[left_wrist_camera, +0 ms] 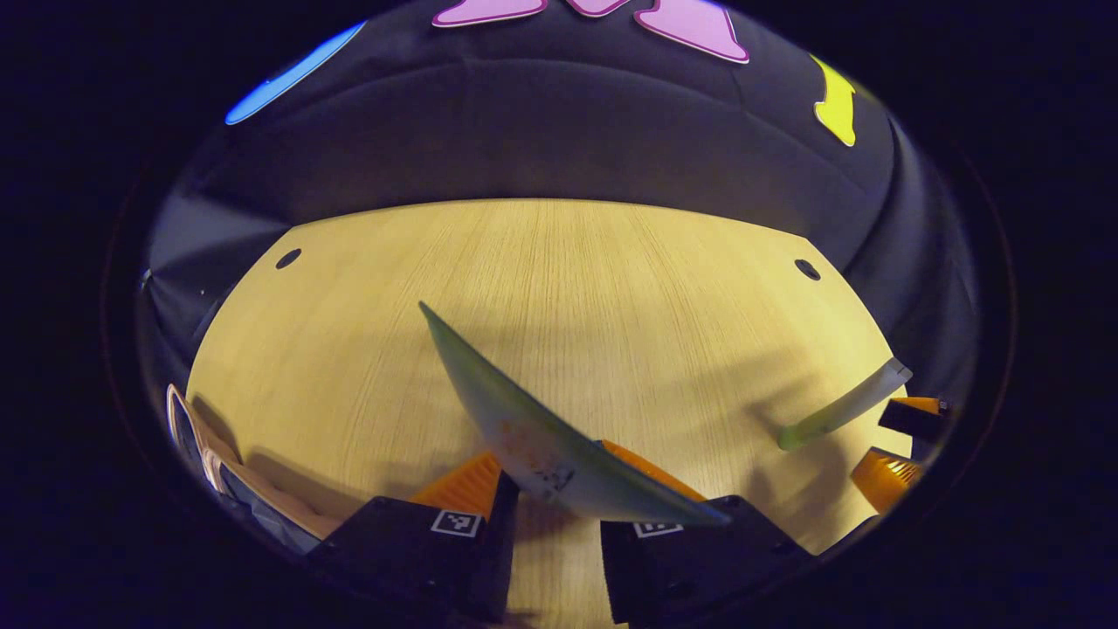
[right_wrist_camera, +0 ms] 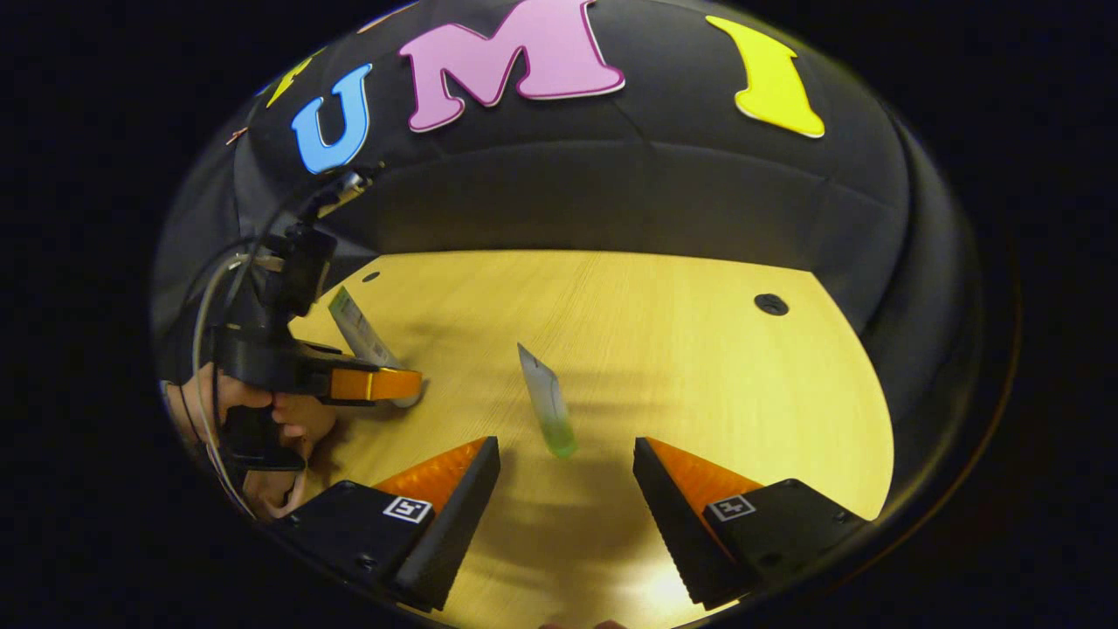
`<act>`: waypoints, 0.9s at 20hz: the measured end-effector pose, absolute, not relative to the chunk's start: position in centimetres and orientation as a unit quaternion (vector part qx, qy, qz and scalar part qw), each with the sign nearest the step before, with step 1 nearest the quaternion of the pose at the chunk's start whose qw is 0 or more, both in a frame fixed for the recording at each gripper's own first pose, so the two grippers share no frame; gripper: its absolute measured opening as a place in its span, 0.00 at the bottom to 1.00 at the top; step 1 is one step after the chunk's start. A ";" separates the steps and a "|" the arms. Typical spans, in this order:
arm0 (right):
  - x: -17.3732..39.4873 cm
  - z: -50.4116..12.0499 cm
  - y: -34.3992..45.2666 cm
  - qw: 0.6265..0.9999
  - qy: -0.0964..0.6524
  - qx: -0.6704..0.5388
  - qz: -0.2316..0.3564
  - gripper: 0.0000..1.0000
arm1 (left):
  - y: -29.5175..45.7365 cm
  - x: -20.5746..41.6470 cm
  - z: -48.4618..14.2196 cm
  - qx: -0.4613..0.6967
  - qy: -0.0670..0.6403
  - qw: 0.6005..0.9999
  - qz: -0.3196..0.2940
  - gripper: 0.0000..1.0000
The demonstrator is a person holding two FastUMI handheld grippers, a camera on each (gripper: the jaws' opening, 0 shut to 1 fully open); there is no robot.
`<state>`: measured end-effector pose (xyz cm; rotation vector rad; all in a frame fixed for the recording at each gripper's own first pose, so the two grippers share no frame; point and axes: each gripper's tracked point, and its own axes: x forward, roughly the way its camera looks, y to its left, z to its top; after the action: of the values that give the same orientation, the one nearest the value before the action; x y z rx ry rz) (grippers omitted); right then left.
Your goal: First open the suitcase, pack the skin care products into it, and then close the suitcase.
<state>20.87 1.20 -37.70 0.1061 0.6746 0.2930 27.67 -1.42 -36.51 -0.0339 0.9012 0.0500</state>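
While left claw (left_wrist_camera: 559, 498) grips one tube (left_wrist_camera: 524, 419), another tube (right_wrist_camera: 546, 402) ahead of right claw (right_wrist_camera: 566, 476)

The left gripper (left_wrist_camera: 555, 498) is clamping a tube (left_wrist_camera: 524, 419); the right gripper (right_wrist_camera: 566, 489) is hanging with fingers spread.

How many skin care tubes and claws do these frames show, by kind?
Flat pale green plastic tubes: 2 (held tube, free tube)
Claws: 2 (left claw, right claw)
Total: 4
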 end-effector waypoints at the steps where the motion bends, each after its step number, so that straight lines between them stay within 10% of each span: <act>1: 21.7 -38.5 1.4 0.933 0.330 0.046 0.138 0.98 | -1.1 27.3 -36.0 -0.024 0.429 0.903 0.029 0.50; 7: 25.0 -42.3 2.8 0.932 0.337 0.065 0.114 0.89 | -0.5 23.9 -29.1 -0.047 0.377 0.923 0.065 0.50; 9: 25.6 -42.1 2.5 0.937 0.330 0.055 0.105 0.29 | -0.3 22.4 -27.3 -0.047 0.377 0.923 0.061 0.50; 18: 16.8 -33.9 3.3 0.936 0.301 0.036 0.178 0.30 | 12.3 8.7 -24.4 0.023 0.457 0.880 0.124 0.50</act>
<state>16.78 3.32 -33.91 0.0726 0.6161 0.3638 8.71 12.27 -24.42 0.0482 0.9524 0.2588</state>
